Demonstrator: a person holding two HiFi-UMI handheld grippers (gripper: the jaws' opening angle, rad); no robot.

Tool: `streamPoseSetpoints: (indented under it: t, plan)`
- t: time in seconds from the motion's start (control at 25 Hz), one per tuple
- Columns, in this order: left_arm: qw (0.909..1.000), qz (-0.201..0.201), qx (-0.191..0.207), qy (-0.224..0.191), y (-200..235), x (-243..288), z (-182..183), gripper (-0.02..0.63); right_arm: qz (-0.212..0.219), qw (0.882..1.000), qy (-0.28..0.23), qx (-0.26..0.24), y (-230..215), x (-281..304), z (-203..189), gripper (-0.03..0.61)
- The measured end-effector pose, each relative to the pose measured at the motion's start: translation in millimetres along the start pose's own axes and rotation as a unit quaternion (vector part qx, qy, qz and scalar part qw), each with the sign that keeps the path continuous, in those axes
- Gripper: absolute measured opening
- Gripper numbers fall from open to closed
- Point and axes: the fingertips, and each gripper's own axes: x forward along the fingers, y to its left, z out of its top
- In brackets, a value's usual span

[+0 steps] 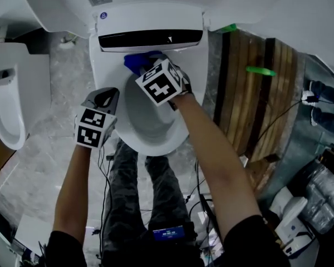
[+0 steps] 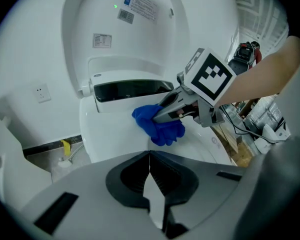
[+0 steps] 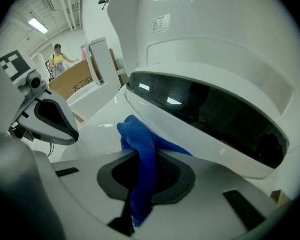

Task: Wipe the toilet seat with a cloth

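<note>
- Grey marbled floor [image 1: 44, 149], with cables [image 1: 203, 202] strewn near.
- Wooden planks [image 1: 261, 104] at right, a green strip [image 1: 260, 70] on them.
- Another white fixture [image 1: 8, 104] at left.
- White wall [image 2: 20, 59] with a socket [image 2: 41, 92].
- Strip light [image 3: 38, 25] overhead; cardboard box [image 3: 72, 86] far off.

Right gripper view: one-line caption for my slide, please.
Right gripper clamps a blue cloth at the rear of the white toilet seat, below the dark panel.
</note>
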Motion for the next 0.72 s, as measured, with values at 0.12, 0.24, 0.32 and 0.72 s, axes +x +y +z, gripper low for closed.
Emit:
streamPoseSetpoints:
  t: [0.12, 0.24, 0.32, 0.72]
  plan:
    - [1.0, 0.002, 0.007, 0.004, -8.3, -6.1, -7.5, 0.012, 0.006, 0.999, -0.01, 0.033, 2.4, -8.0, -1.5, 0.053]
    - [0.9999, 0.005, 0.01, 0.009, -17.3, -10.0, -15.6, 0.012, 0.011, 0.998, -0.026, 0.049, 5.6, -23.8, -9.4, 0.053]
    - [0.9999, 0.006, 0.011, 0.011, -25.9, -11.2, -20.5, 0.012, 0.011, 0.998, -0.035, 0.054, 6.1, -36.7, -18.8, 0.052]
    - [0.9993, 0.021, 0.028, 0.009, -86.8, -36.5, -37.1, 0.012, 0.009, 0.995, -0.082, 0.059, 26.3, -119.4, -62.1, 0.053]
